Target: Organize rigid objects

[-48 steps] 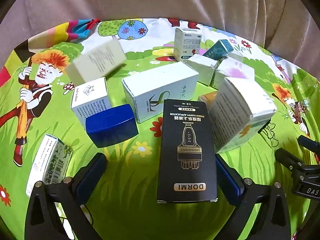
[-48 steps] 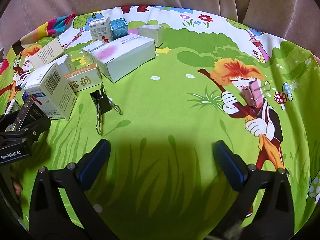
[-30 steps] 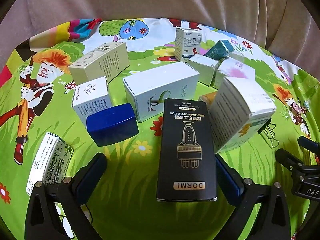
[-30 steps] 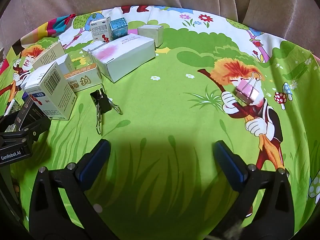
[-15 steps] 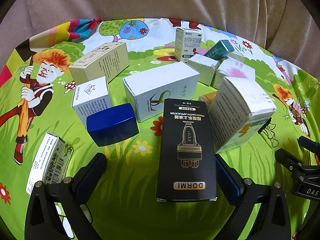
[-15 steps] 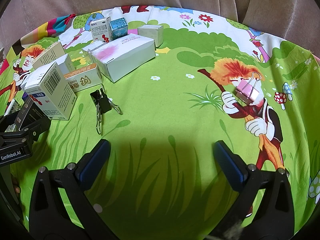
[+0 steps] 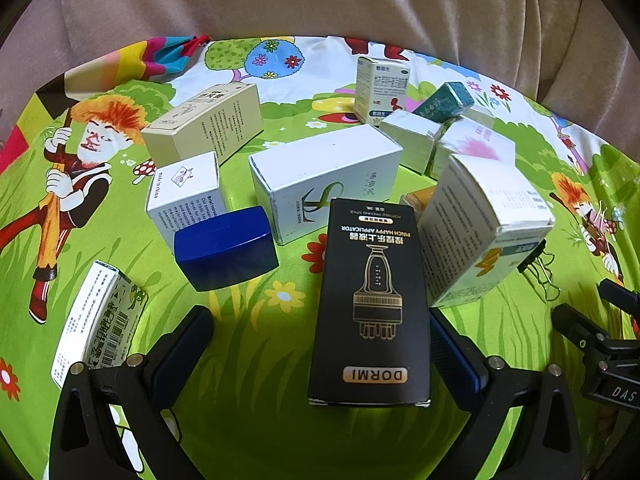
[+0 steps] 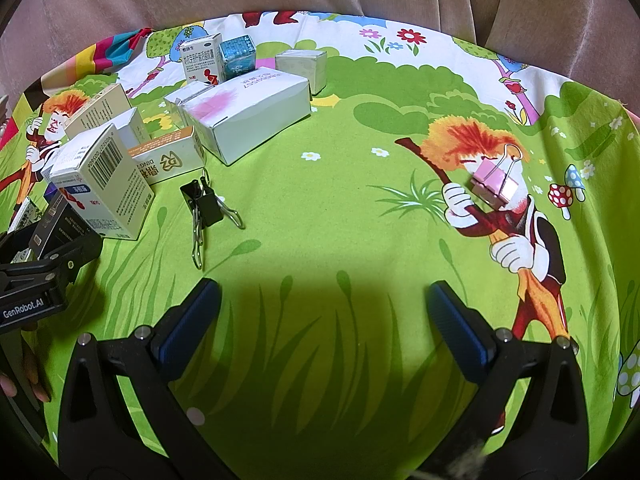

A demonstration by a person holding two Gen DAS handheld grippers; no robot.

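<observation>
Plainly, both grippers are held wide apart and empty over a bench covered by a bright green cartoon-printed cloth (image 8: 320,200).

The left gripper (image 7: 320,344) is spread open with nothing clamped; a tall black cardboard box lettered DORMI (image 7: 370,300) is seen between its fingers, close to the right one, though contact cannot be told. Beyond it are gathered a dark blue rounded box (image 7: 226,246), a large white rectangular carton (image 7: 324,184), a beige printed carton (image 7: 204,122) and a white medicine box (image 7: 484,232), tilted. The right gripper (image 8: 324,312) is likewise spread open above bare cloth. A black metal binder clip (image 8: 202,202) is seen ahead to its left, and a pink binder clip (image 8: 494,178) lies well apart to its right.
</observation>
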